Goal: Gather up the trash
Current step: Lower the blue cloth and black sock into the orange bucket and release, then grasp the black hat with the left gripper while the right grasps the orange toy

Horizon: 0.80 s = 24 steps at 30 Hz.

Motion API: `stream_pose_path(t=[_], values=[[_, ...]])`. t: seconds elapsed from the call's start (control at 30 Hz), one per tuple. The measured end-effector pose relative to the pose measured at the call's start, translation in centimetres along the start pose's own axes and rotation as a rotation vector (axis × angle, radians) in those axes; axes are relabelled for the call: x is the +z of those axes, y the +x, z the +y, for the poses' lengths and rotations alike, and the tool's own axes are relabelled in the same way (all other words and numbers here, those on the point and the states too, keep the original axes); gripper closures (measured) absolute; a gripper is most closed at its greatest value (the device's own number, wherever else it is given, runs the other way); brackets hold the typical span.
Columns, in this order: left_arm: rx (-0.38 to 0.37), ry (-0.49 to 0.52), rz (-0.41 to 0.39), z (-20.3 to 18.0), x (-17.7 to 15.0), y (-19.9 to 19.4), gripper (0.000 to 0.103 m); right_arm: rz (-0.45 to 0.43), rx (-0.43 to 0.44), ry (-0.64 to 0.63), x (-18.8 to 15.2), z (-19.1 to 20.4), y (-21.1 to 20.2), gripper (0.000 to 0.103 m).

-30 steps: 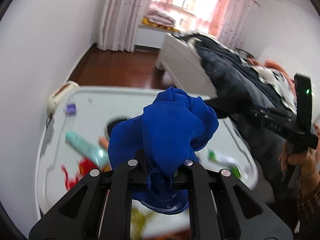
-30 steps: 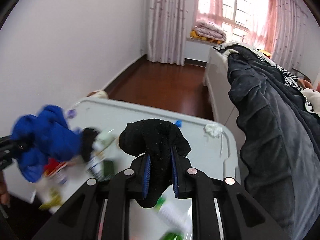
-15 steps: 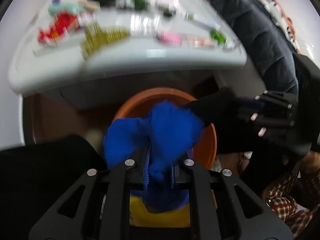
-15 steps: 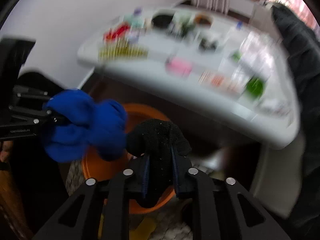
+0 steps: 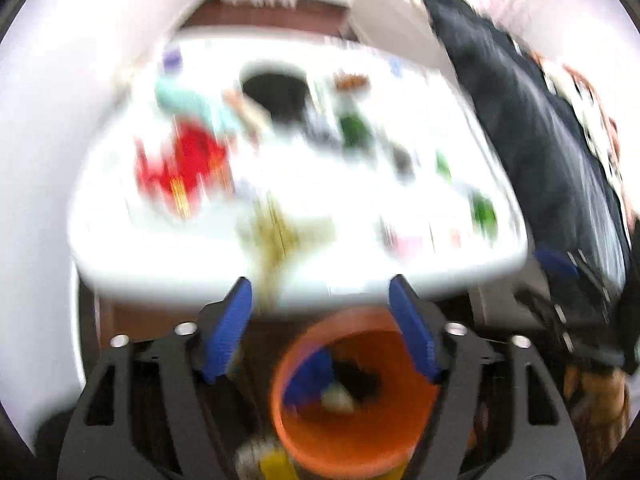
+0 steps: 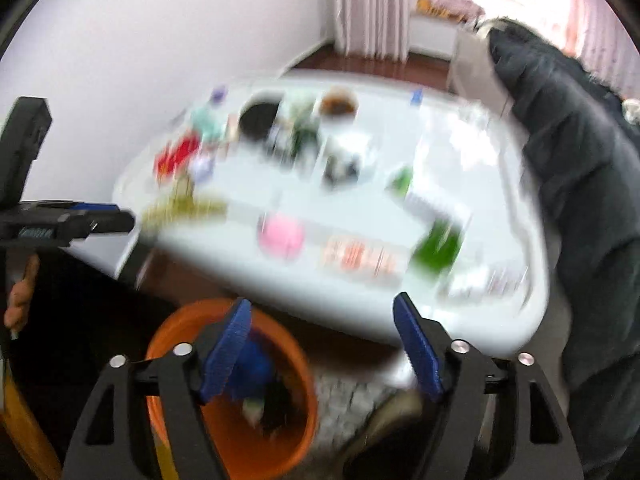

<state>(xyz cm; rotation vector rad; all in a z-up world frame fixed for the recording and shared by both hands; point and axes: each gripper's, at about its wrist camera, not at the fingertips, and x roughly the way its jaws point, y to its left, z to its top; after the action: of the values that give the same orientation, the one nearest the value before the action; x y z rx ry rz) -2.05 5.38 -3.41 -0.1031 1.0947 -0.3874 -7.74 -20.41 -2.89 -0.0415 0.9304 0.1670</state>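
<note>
**Two claws spread wide above the orange bin**

Both frames are smeared by motion, so small details are hard to read.

The left claw [image 5: 320, 328] has its blue-padded fingers [image 5: 226, 328] far apart with nothing between them. Below it, framed between the fingers, sits an orange bin [image 5: 352, 436] on the floor, partly under the near edge of the white surface [image 5: 360, 216]. Inside the bin lie a blue cloth [image 5: 310, 376] and, just beside it on the right, a black cloth [image 5: 358, 380]; a pale scrap shows between them at the bottom, too blurred to name.

The right claw [image 6: 322, 342] is likewise spread, its fingers [image 6: 418, 346] holding nothing. From this view the orange bin [image 6: 236, 436] sits low and left, behind the left-hand finger, with the blue cloth [image 6: 254, 368] showing inside it and a dark patch, probably the black cloth [image 6: 280, 404], lower down. At the left edge of this view the left claw [image 6: 120, 218] points in from the side, gripped by a hand [image 6: 22, 292].

The surface [image 6: 304, 284] carries a scatter of litter: a red wrapper [image 5: 180, 164], a yellowish-green wrapper [image 5: 276, 232], a pink item [image 6: 280, 236], a green packet [image 6: 436, 246], a black bowl [image 5: 274, 88] and other pieces that cannot be made out. A dark quilted coat [image 6: 580, 168] hangs along the right side of the surface, and curtains [image 6: 372, 4] close off the far end of the room.
</note>
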Motion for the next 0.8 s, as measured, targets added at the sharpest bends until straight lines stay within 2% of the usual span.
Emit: stream_pose_path(t=[0.03,0.1,0.13,0.27,0.37,0.43,0.53,0.57,0.6,0.63,0.67,0.7,0.8], values=[[0.027,-0.004,-0.039,0.2,2.4,0.4,0.026,-0.043,0.004,0.019,1.5,-0.3,-0.3,0.024],[0.076,-0.020,-0.058,0.4,6.4,2.1,0.025,-0.082,0.015,0.048,3.4,-0.4,0.1,0.023],[0.100,-0.040,-0.057,0.7,8.8,3.8,0.025,-0.097,0.024,0.065,4.1,-0.7,0.2,0.023],[0.178,-0.079,-0.012,2.3,14.0,8.8,0.025,-0.114,0.064,0.098,5.1,-0.9,1.6,0.022],[0.242,-0.035,0.000,1.9,16.2,12.2,0.025,-0.080,0.034,0.067,4.8,-1.1,3.1,0.022],[0.293,-0.006,0.049,1.9,16.6,14.5,0.025,-0.062,0.028,0.069,4.7,-1.5,3.7,0.022],[0.316,-0.010,0.065,2.3,16.9,16.4,0.025,-0.057,0.035,0.080,4.7,-2.1,4.2,0.022],[0.300,-0.017,0.050,2.6,16.9,16.4,0.031,-0.058,0.032,0.080,4.7,-2.2,4.2,0.022],[0.279,-0.022,0.040,2.8,16.8,16.4,0.051,-0.057,0.031,0.081,4.7,-2.3,4.2,0.022],[0.258,-0.022,0.046,3.1,16.9,16.5,0.065,-0.057,0.033,0.086,4.8,-2.4,4.3,0.021],[0.247,-0.024,0.049,3.3,16.8,16.6,0.085,-0.057,0.038,0.090,4.8,-2.5,4.4,0.020],[0.248,-0.022,0.042,3.5,16.8,16.5,0.090,-0.058,0.044,0.095,4.8,-2.5,4.4,0.019],[0.253,0.010,0.011,3.4,16.4,15.3,0.092,-0.058,0.060,0.102,5.1,-2.6,4.4,0.018]])
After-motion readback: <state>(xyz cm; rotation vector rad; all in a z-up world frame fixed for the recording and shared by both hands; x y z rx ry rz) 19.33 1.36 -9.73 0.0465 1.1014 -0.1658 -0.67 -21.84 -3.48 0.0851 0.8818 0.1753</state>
